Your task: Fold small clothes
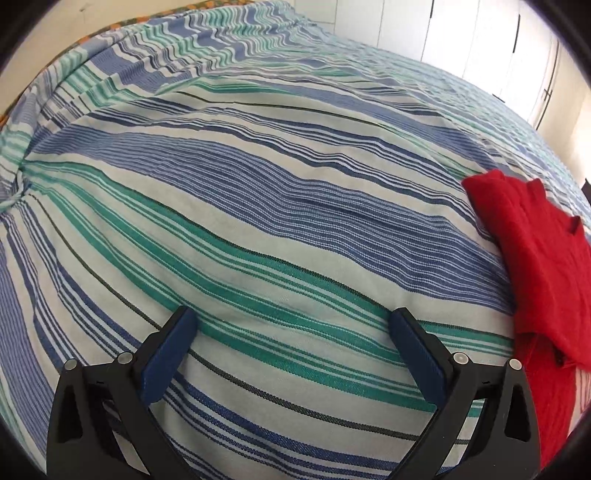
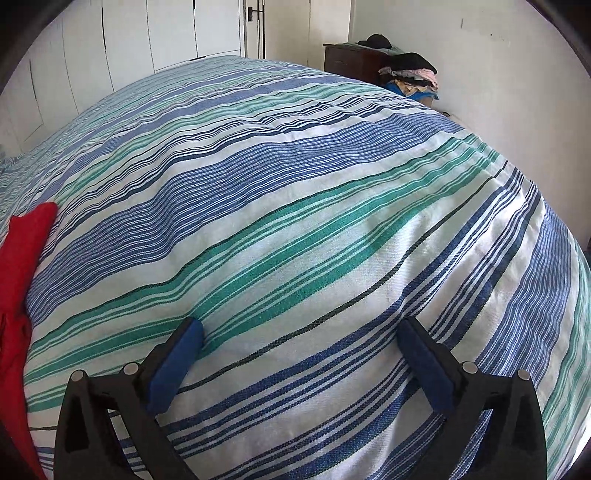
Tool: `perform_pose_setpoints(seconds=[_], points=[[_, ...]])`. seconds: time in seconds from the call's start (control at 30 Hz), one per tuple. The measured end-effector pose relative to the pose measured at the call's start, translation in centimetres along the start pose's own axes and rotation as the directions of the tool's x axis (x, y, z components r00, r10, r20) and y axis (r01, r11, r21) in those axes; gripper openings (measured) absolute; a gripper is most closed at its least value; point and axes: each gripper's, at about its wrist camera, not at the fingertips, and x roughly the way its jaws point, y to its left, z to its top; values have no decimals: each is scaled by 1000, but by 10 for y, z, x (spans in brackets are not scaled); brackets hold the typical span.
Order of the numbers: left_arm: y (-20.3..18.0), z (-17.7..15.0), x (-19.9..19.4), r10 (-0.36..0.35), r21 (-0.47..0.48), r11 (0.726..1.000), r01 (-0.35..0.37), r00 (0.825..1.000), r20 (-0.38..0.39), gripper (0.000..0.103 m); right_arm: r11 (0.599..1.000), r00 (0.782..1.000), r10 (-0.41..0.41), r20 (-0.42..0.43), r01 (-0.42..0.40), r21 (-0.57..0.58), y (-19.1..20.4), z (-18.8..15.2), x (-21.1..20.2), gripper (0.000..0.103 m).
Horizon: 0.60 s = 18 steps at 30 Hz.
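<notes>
A red garment lies folded in layers on the striped bedspread, at the right edge of the left wrist view. It also shows at the left edge of the right wrist view. My left gripper is open and empty, just above the bedspread, to the left of the garment. My right gripper is open and empty over the bedspread, to the right of the garment. Neither gripper touches the garment.
White wardrobe doors stand beyond the bed's far side. A dark wooden cabinet and a pile of clothes stand by the wall at the far right. The bed's right edge drops off near the wall.
</notes>
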Motion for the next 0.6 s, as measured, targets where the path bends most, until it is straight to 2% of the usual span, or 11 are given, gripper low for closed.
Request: perform_pose_setpoints(seconds=[0.6], points=[[0,0,0,0,-1,1000,0,1000,0,103,1000,1000,-3,-3,3,1,-1,1,-1,103]])
